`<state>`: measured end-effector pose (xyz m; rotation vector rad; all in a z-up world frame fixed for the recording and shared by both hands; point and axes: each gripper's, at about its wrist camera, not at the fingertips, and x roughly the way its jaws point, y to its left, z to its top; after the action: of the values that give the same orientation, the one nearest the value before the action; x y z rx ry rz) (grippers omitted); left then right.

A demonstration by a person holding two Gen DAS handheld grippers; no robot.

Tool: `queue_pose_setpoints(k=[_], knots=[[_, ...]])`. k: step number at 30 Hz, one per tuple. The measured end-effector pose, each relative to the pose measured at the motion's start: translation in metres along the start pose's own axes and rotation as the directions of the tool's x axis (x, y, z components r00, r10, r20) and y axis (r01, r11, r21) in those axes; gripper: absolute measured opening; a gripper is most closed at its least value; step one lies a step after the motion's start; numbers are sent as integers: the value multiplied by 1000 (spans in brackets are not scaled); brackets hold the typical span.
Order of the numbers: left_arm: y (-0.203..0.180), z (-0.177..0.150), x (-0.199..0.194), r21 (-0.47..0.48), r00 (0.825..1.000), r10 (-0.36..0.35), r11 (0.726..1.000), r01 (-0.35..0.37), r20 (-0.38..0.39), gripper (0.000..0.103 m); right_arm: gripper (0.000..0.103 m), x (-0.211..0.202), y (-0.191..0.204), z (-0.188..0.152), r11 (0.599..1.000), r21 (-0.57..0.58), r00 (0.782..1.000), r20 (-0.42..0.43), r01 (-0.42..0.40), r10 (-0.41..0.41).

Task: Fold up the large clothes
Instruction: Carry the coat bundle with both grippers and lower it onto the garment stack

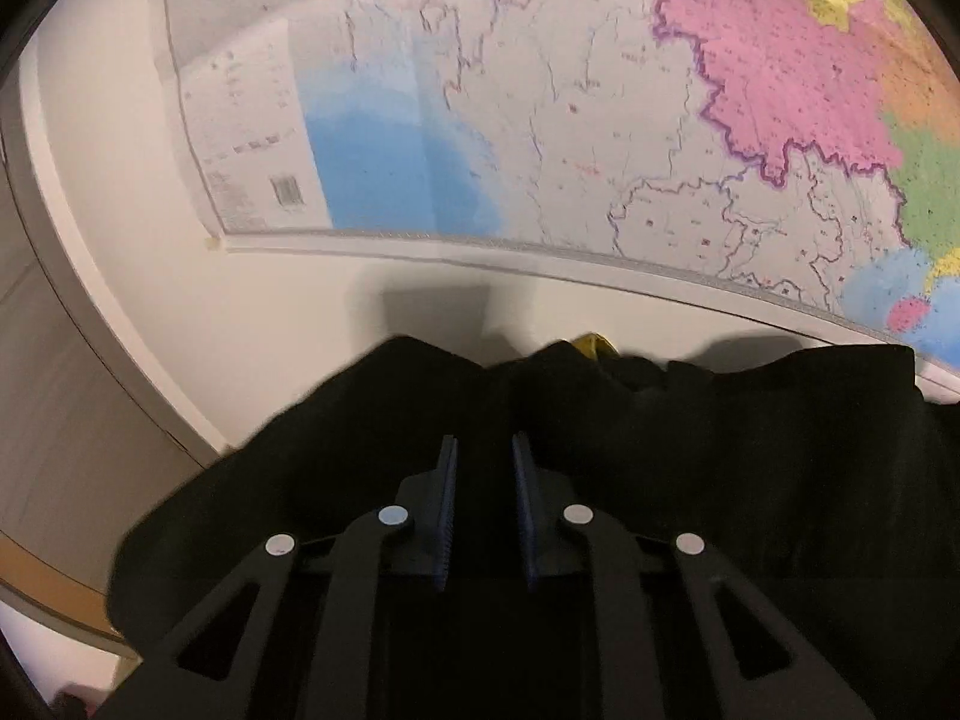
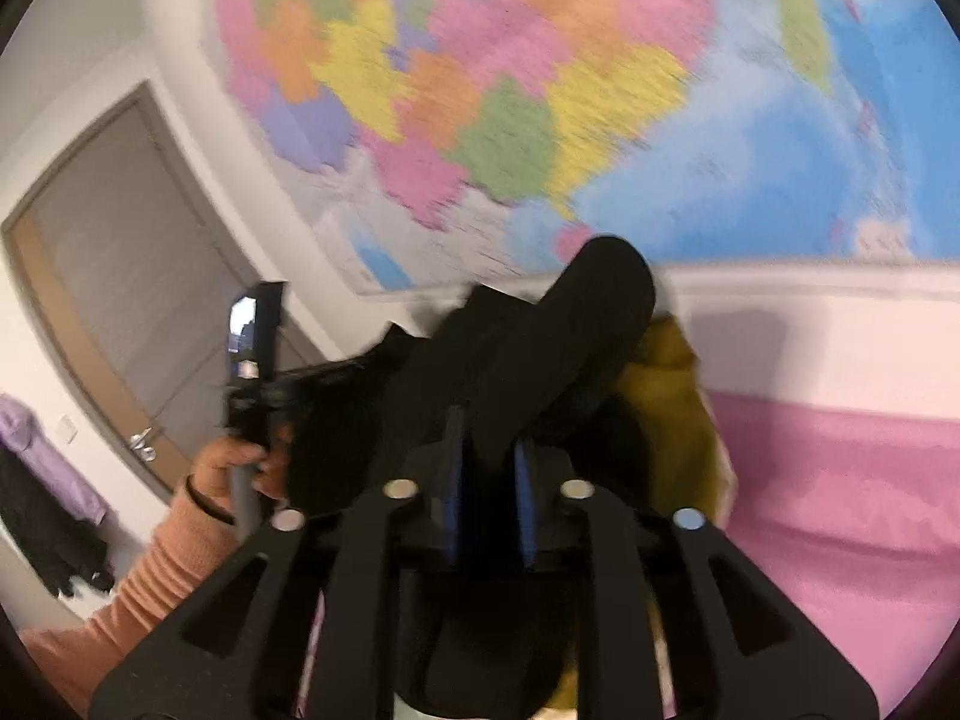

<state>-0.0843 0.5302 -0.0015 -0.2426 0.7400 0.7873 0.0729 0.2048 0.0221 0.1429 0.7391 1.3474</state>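
A large black garment [image 1: 720, 450] with a yellow inner part [image 1: 594, 343] hangs lifted in front of the wall. In the left wrist view it spreads across and around my left gripper [image 1: 483, 444], whose blue pads stand narrow with black cloth filling the gap. In the right wrist view my right gripper [image 2: 489, 426] is shut on a thick fold of the black garment [image 2: 600, 300], which rises from between the pads. Yellow fabric [image 2: 672, 384] shows to its right. The left gripper [image 2: 258, 360] appears at the left, held by a hand [image 2: 234, 468] in an orange sleeve [image 2: 150, 588].
A big coloured wall map [image 1: 540, 120] [image 2: 540, 90] hangs right behind the garment. A grey door [image 2: 120, 276] with a wooden frame stands at the left. Purple and dark clothes [image 2: 36, 468] hang beside it. A pink sheet [image 2: 840, 510] lies at the lower right.
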Motion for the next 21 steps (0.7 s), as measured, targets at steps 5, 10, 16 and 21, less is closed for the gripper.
queue_pose_setpoints(k=[5, 10, 16, 21], knots=[[-3, -4, -23, -1, 998, 34, 999, -34, 51, 37, 35, 28, -18, -7, 995, 51, 987, -142, 86, -78], [-28, -12, -60, 89, 992, -69, 994, 59, 105, 65, 30, 20, -26, -6, 995, 85, 994, -101, 58, -49], [-51, -9, -50, 123, 992, -103, 988, 93, 72, 65, 9, 16, -25, 14, 996, 83, 999, -27, 44, -42], [-35, -6, -27, 71, 998, -52, 996, 49, 34, 65, 9, 28, -40, 10, 991, 107, 993, -95, 81, -71]])
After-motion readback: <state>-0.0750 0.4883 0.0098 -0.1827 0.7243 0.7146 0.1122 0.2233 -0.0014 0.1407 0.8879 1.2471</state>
